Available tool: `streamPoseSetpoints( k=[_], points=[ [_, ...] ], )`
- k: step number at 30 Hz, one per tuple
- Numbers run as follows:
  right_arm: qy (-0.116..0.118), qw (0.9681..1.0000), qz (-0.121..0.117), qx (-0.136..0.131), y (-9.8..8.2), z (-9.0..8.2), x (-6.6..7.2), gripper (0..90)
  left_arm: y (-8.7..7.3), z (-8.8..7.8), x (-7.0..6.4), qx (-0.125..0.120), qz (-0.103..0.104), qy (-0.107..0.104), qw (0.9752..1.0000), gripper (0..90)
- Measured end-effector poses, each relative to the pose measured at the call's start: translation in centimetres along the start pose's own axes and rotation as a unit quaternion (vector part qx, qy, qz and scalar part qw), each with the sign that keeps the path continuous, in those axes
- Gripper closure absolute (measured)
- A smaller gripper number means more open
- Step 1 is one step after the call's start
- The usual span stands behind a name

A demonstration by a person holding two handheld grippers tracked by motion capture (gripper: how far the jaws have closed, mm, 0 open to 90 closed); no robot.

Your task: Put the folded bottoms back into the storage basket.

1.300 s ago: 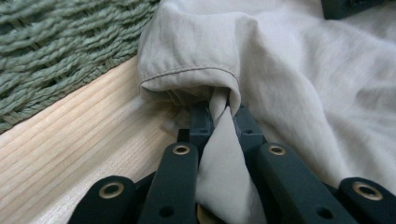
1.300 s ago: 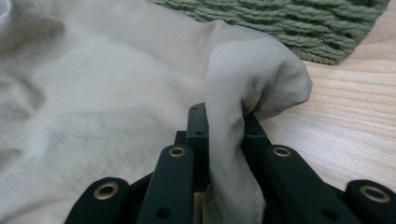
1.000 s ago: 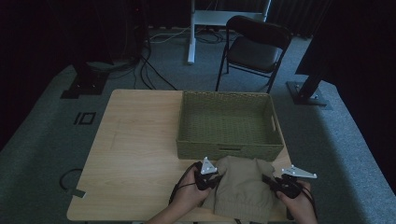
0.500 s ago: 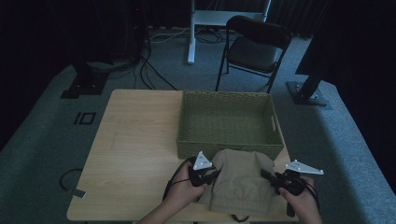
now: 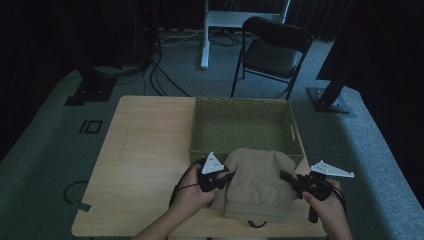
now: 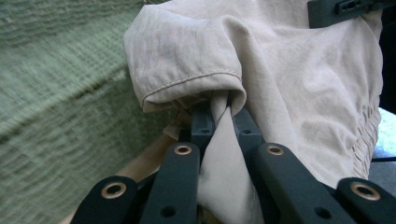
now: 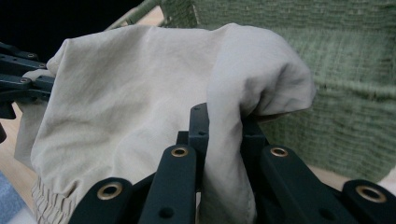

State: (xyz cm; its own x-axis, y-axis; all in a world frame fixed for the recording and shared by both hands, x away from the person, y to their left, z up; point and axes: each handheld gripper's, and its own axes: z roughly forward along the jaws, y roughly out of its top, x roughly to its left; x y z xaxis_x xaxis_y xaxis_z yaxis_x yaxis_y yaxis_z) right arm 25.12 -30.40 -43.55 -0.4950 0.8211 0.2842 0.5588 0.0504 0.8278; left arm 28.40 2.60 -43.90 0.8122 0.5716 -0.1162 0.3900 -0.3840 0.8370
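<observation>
A folded beige cloth garment (image 5: pixel 257 182) with an elastic hem hangs between both grippers, lifted above the table's near edge, right in front of the green woven basket (image 5: pixel 245 125). My left gripper (image 5: pixel 227 176) is shut on the garment's left edge; in the left gripper view the beige cloth (image 6: pixel 280 79) is pinched between its jaws. My right gripper (image 5: pixel 286 177) is shut on the garment's right edge, with the beige cloth (image 7: pixel 140 93) bunched between its jaws in the right gripper view. The basket's near wall (image 7: pixel 355 93) stands just behind the cloth.
The wooden table (image 5: pixel 145 145) has bare surface left of the basket. A black folding chair (image 5: pixel 272 52) and a white desk frame (image 5: pixel 235 20) stand beyond the table. Black stands and cables lie on the grey carpet on both sides.
Both grippers have risen with the beige garment, lifting it off the table. It now hangs higher, its top level with the basket's near rim.
</observation>
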Motion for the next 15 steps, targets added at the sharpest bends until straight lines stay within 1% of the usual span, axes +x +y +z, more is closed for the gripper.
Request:
streamPoseSetpoints(
  k=[1,2,3,4,5,6,7,8,9,11,12,13,15],
  points=[
    [0.001,1.0,-0.002,-0.002,0.3,-0.1,0.1,80.9,0.3,-0.2,0.1,-0.004,-0.001,0.0,1.0,84.7],
    [0.0,1.0,-0.004,-0.004,0.6,-0.1,0.1,80.9,0.6,-0.4,0.2,-0.004,0.004,0.002,1.0,84.7],
    [0.002,1.0,-0.004,-0.008,1.0,-0.2,0.2,80.9,0.6,-0.4,0.2,-0.004,0.004,0.002,1.0,84.7],
    [0.004,0.9999,-0.005,-0.009,1.3,-0.2,0.2,80.9,1.3,-0.8,0.3,-0.01,0.006,0.005,0.9999,84.7],
    [0.004,0.9999,-0.005,-0.009,1.3,-0.2,0.2,80.9,1.3,-0.8,0.3,-0.01,0.006,0.005,0.9999,84.7],
    [0.004,0.9999,-0.008,-0.014,2.0,-0.3,0.3,80.9,2.0,-1.1,0.4,-0.014,0.012,0.01,0.9998,84.7],
    [0.004,0.9999,-0.008,-0.014,2.0,-0.3,0.3,80.9,2.0,-1.1,0.4,-0.014,0.012,0.01,0.9998,84.7],
    [0.004,0.9998,-0.011,-0.017,2.8,-0.3,0.3,80.9,2.6,-1.4,0.5,-0.018,0.015,0.013,0.9996,84.7],
    [0.006,0.9997,-0.011,-0.019,3.1,-0.4,0.4,81.0,2.9,-1.5,0.6,-0.02,0.017,0.015,0.9996,84.7],
    [0.008,0.9997,-0.011,-0.022,3.8,-0.5,0.4,80.9,3.1,-1.7,0.7,-0.021,0.017,0.014,0.9995,84.7],
    [0.011,0.9996,-0.012,-0.024,4.1,-0.5,0.3,81.0,3.5,-1.8,0.9,-0.025,0.017,0.017,0.9994,84.7],
    [0.011,0.9996,-0.012,-0.024,4.1,-0.5,0.3,81.0,3.5,-1.8,0.9,-0.025,0.017,0.017,0.9994,84.7],
    [0.011,0.9995,-0.016,-0.026,5.1,-0.4,0.2,80.9,4.2,-2.0,1.3,-0.03,0.02,0.02,0.9992,84.7]
  ],
)
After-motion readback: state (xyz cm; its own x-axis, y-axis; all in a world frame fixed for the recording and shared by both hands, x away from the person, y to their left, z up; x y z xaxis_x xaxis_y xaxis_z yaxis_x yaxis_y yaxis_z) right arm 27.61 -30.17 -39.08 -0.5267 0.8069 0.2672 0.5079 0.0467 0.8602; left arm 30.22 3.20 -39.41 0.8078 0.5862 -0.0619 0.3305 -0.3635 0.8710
